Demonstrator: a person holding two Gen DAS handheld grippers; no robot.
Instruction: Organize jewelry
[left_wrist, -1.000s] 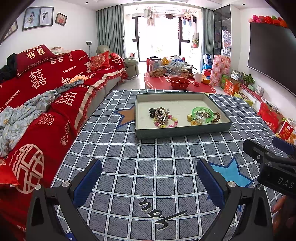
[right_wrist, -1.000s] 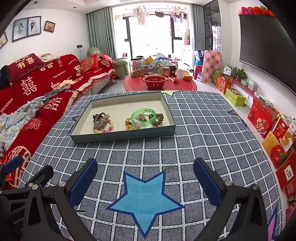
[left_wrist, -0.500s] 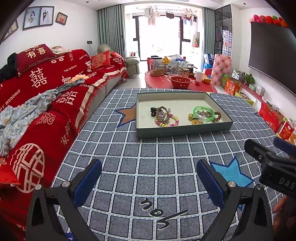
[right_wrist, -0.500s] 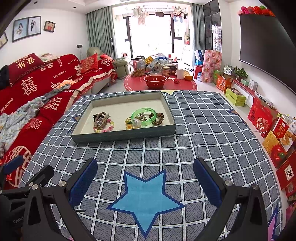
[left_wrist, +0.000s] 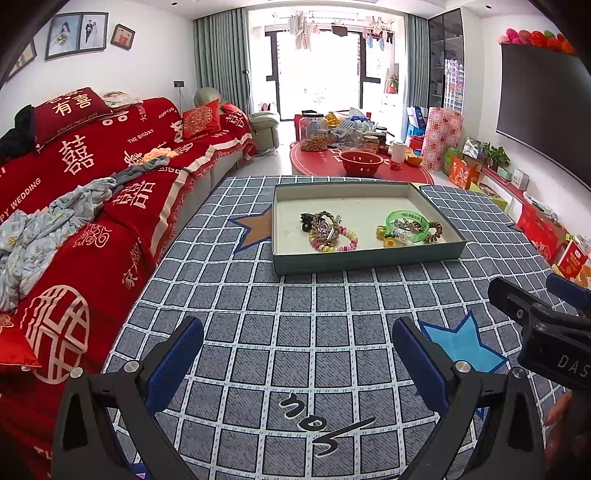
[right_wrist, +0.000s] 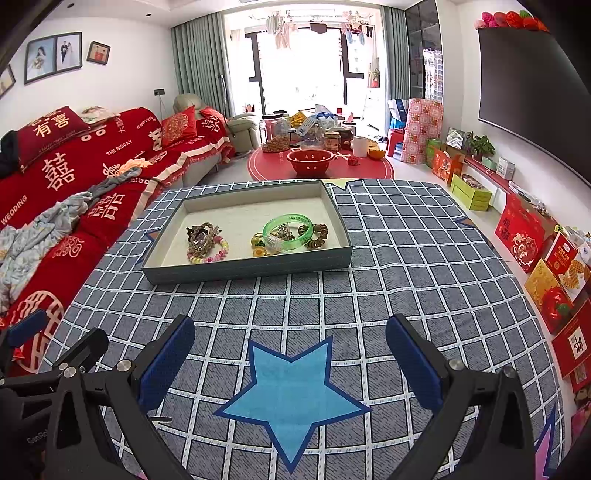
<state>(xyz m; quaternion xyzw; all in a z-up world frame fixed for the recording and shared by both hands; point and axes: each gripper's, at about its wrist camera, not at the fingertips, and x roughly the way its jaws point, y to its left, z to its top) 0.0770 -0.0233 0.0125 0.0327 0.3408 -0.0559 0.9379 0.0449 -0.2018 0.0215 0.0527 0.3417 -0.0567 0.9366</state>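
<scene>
— Jewelry, where does it sit right now?

— All of it that I can see is inside the grey tray (right_wrist: 255, 264), which rests on the checked cloth (right_wrist: 406, 266) over the worktop. Nothing lies loose on the cloth around the tray.

— So is the sorting finished?

— I judge it could go either way. The pieces lie in two clusters. Toward the tray's left half is a beaded bracelet (right_wrist: 208, 254) tangled with a braided one and a dark piece. Toward the tray's right half is a green bangle (right_wrist: 287, 232) over small metal bits, with a brown coiled band (right_wrist: 318, 236) touching it and yellow pieces (right_wrist: 258, 246) just beside it. That could be a pile waiting to be separated, or two groups already gathered. The tray has no compartments that I can see, so the pictures don't settle it.

— And your jaws?

— Both pairs are spread wide with nothing between them. My left gripper (left_wrist: 297, 365) and my right gripper (right_wrist: 290, 363) hang over the cloth on the near side of the tray, well apart from it.

— How do the pieces look?

— Small, overlapping, partly knotted. The bangle is glossy and rigid; the metal bits under it are too small to name.
</scene>
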